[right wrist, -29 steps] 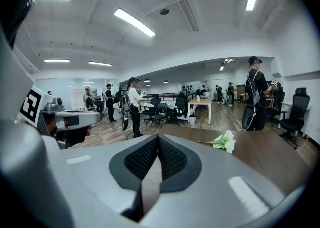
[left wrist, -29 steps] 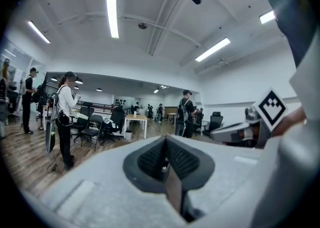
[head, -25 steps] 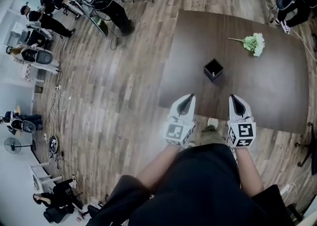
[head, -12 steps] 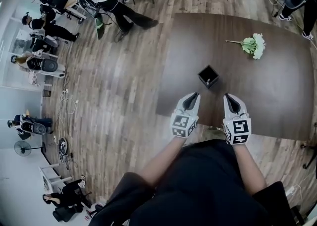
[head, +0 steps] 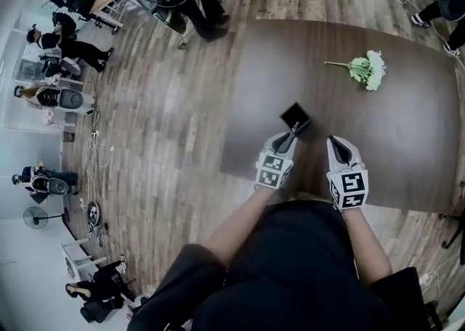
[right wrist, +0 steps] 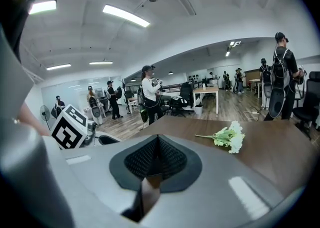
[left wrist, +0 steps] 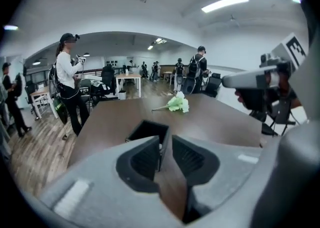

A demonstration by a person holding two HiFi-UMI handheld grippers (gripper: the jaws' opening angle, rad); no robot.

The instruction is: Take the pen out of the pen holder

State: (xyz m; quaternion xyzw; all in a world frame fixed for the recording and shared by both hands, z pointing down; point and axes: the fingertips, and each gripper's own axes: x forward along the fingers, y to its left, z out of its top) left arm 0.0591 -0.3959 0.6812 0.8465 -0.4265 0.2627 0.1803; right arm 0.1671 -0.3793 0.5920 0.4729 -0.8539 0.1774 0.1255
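The left gripper (left wrist: 166, 144) has its grey jaws parted and opening. The near corner of the black square open-topped pen holder (left wrist: 147, 131) stands in the gap, and the ribbed dark pads do not press on it. A small pale tip of the pen (left wrist: 160, 146) shows just inside that corner, so the pen is in the holder; its colour and shape beyond that tip cannot be made out. From the head view, the left gripper's tips meet the holder's near edge.

The right gripper (right wrist: 158, 139) has its jaws closed together with nothing between them. It hovers over the near edge of the dark brown wooden table (head: 407, 148), just right of the left gripper and apart from the holder.

The only print to be read is the black-and-white square marker pattern on each gripper's cube (right wrist: 70, 127).

There is one pen holder, one pen, two grippers and one table. One bunch of pale green artificial flowers (head: 367, 70) lies on the far right of the table, well apart from the holder. Several people stand on the wood-plank floor (head: 167, 126) to the far left.
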